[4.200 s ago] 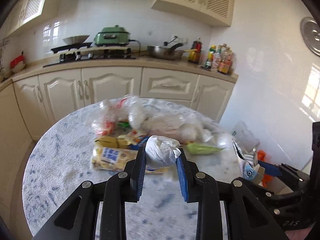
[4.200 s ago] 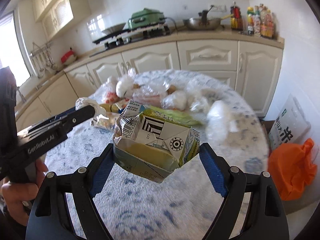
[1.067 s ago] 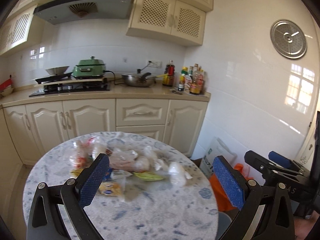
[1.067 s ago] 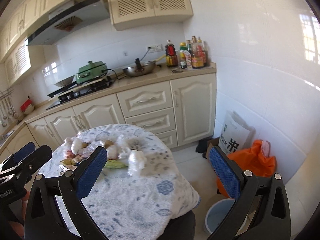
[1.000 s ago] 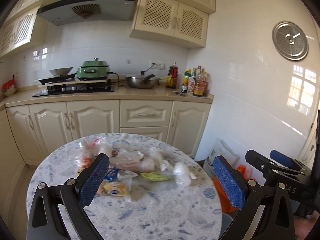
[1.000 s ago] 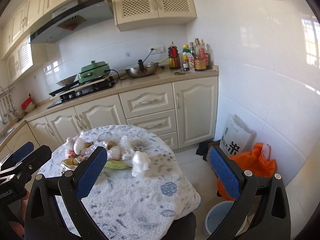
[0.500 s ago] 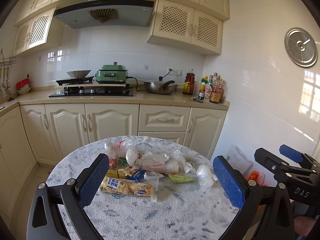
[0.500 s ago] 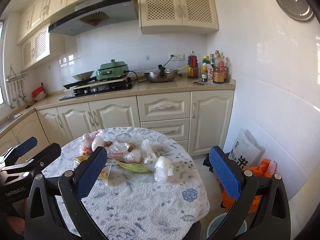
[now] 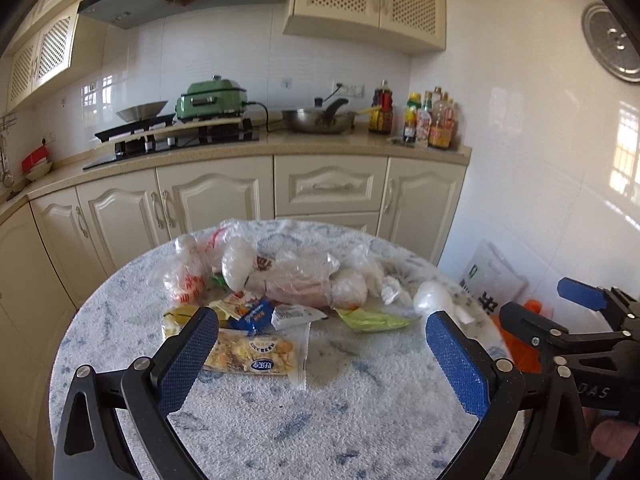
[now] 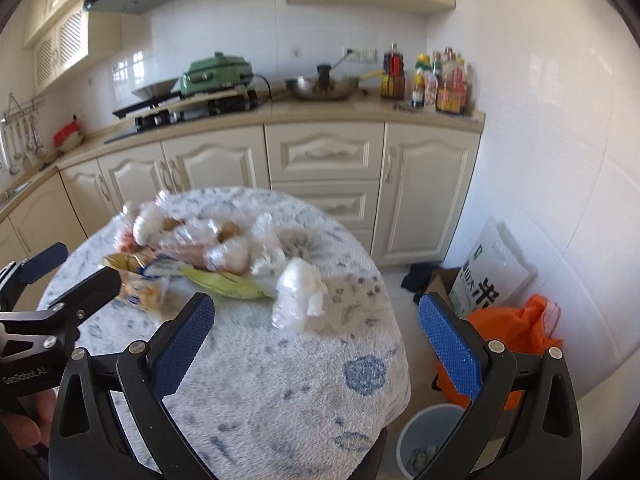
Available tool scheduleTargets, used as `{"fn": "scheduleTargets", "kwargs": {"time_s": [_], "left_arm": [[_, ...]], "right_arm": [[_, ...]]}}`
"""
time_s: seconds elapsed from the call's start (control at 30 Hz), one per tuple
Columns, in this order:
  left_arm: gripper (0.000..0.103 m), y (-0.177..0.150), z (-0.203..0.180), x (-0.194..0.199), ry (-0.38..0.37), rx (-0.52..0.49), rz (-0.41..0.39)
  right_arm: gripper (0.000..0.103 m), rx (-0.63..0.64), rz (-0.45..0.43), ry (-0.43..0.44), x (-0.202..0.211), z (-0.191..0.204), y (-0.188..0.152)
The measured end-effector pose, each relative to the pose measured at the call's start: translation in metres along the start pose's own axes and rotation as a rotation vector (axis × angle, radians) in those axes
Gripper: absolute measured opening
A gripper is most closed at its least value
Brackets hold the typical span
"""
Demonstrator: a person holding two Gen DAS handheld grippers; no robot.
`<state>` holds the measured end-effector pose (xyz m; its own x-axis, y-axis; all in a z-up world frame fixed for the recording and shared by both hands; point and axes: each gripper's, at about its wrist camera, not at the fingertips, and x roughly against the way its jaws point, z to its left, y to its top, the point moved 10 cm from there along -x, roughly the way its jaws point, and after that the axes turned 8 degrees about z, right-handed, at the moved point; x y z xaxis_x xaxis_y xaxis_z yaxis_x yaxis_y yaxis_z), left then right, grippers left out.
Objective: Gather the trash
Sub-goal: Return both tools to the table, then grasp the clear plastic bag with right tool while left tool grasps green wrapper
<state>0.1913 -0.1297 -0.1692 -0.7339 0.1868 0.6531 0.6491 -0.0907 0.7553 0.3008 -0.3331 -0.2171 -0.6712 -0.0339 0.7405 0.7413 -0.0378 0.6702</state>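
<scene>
Round table (image 9: 360, 420): trash pile (image 9: 280, 292) beyond both spread, empty claws.

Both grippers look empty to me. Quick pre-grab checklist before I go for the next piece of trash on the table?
1. Left gripper open and empty: ok.
2. Right gripper open and empty: ok.
3. Trash remaining on the round table: ok, snack packet lies nearest the left gripper.
4. White crumpled bag free ahead of the right gripper: ok.
5. Bin on the floor below the table edge, unobstructed: ok.
6. Room left in the bin: cannot tell.
</scene>
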Motion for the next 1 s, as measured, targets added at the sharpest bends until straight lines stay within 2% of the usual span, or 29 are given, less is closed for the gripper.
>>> {"fn": "scheduleTargets", "kwargs": {"time_s": [0.2,0.3,0.43,0.5,0.53,0.67,0.83,1.0], "left_arm": [[0.102,0.008,0.002,-0.043,0.014,0.013,0.042],[0.102,0.014,0.000,-0.061,0.015,0.015,0.062],[0.102,0.022,-0.008,-0.084,0.013,-0.002,0.081],[0.102,0.026,-0.014,-0.094,0.006,-0.012,0.087],[0.102,0.028,-0.017,-0.099,0.001,-0.016,0.090],[0.102,0.031,-0.028,-0.121,-0.015,-0.034,0.113],[0.102,0.033,-0.038,-0.148,-0.019,-0.056,0.144],[0.102,0.039,-0.045,-0.181,-0.020,-0.066,0.182]], "right_arm": [[0.101,-0.004,0.099,0.041,-0.063,-0.001,-0.008],[0.092,-0.015,0.134,0.045,-0.089,-0.002,-0.008],[0.072,-0.019,0.182,0.063,-0.117,-0.002,-0.008],[0.053,-0.003,0.214,0.091,-0.127,0.003,-0.010],[0.036,0.001,0.222,0.113,-0.128,0.005,-0.011],[0.033,0.029,0.208,0.106,-0.123,-0.001,-0.014],[0.033,-0.013,0.201,0.125,-0.120,-0.017,-0.017],[0.033,-0.013,0.204,0.141,-0.120,-0.018,-0.016]]}}
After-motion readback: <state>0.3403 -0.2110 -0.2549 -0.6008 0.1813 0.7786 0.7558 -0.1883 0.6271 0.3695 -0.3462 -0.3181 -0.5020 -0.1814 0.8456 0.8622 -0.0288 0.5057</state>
